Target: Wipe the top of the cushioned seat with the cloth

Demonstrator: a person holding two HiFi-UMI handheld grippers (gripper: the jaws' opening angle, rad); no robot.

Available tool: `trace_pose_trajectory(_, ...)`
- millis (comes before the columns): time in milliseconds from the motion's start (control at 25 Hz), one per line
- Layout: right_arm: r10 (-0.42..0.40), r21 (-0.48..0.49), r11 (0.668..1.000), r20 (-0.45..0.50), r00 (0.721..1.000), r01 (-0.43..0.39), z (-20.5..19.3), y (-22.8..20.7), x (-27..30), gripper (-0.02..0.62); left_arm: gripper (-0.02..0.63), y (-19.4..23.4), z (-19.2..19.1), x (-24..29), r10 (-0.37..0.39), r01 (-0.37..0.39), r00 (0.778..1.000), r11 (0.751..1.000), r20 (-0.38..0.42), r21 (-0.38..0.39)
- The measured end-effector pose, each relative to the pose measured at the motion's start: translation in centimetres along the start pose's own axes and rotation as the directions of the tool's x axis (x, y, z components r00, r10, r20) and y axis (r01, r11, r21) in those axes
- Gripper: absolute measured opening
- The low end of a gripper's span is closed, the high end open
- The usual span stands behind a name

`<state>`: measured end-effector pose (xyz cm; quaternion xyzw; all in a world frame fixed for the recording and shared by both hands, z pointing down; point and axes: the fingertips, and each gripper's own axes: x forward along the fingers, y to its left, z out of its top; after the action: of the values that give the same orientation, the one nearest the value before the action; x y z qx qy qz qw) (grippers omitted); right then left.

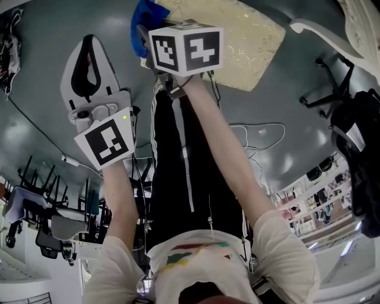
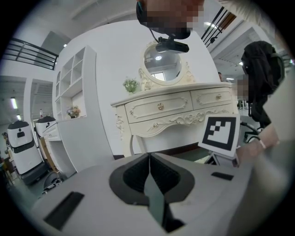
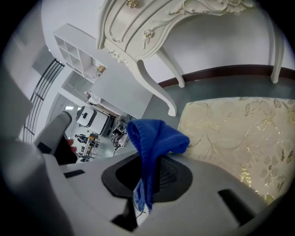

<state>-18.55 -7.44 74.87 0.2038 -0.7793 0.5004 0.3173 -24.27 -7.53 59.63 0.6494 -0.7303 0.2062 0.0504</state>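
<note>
The cushioned seat (image 1: pixel 246 35) is cream with a gold leaf pattern and lies at the top of the head view. In the right gripper view the cushioned seat (image 3: pixel 239 133) fills the right side, just beyond the jaws. My right gripper (image 1: pixel 148 32) (image 3: pixel 150 161) is shut on a blue cloth (image 3: pixel 154 136), which bunches up above the jaws and hangs down between them. In the head view the blue cloth (image 1: pixel 147 16) sits at the seat's left edge. My left gripper (image 1: pixel 89 56) (image 2: pixel 149 159) is shut and empty, held over the floor to the left of the seat.
A white ornate dressing table (image 2: pixel 175 108) with an oval mirror (image 2: pixel 163 62) stands behind the seat, and its curved legs (image 3: pixel 154 80) come down near it. A white shelf unit (image 2: pixel 76 92) stands to the left. A black office chair (image 1: pixel 332 89) and a floor cable (image 1: pixel 255 133) lie to the right.
</note>
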Motion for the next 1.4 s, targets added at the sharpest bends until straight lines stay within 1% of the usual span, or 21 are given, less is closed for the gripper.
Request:
trace_pose_trajectory(280, -0.041, -0.015, 0.999, -0.001, 0.999, 0.041, -0.6, -1.4, -1.1, 0.035, 0.009, -0.2, 0.7, 0.2, -0.007, 0.007, 1.000, 1.000, 0.011, 0.006)
trace_pose_trajectory(480, -0.067, -0.010, 0.998, 0.015, 0.998, 0.067, -0.9, -3.0, -2.5, 0.035, 0.009, -1.2, 0.7, 0.5, -0.031, 0.031, 0.999, 0.999, 0.010, 0.023)
trace_pose_trajectory(600, -0.088, 0.002, 0.996, 0.027, 0.996, 0.088, -1.0, -4.4, -3.7, 0.035, 0.009, -1.9, 0.9, 0.6, -0.043, 0.043, 0.999, 0.999, 0.017, 0.025)
trace_pose_trajectory(720, -0.134, 0.019, 0.991, 0.046, 0.990, 0.133, -1.5, -6.5, -5.9, 0.035, 0.009, -2.8, 1.1, 0.6, -0.061, 0.061, 0.998, 0.998, 0.019, 0.027)
trace_pose_trajectory(880, -0.213, 0.025, 0.977, 0.057, 0.975, 0.211, -2.3, -9.8, -9.2, 0.035, 0.009, -3.8, 1.6, 0.8, -0.082, 0.081, 0.996, 0.996, 0.025, 0.033)
trace_pose_trajectory(1000, -0.268, 0.004, 0.963, 0.056, 0.962, 0.268, -2.9, -11.9, -11.6, 0.035, 0.009, -4.3, 2.0, 0.9, -0.093, 0.092, 0.995, 0.995, 0.027, 0.042)
trace_pose_trajectory(1160, -0.352, -0.030, 0.935, 0.041, 0.935, 0.353, -3.9, -14.7, -14.7, 0.035, 0.009, -4.6, 2.5, 1.2, -0.107, 0.105, 0.994, 0.993, 0.034, 0.054)
trace_pose_trajectory(1400, -0.450, -0.070, 0.891, 0.012, 0.893, 0.449, -5.3, -18.4, -18.9, 0.037, 0.009, -5.4, 2.8, 1.5, -0.127, 0.124, 0.991, 0.989, 0.041, 0.083)
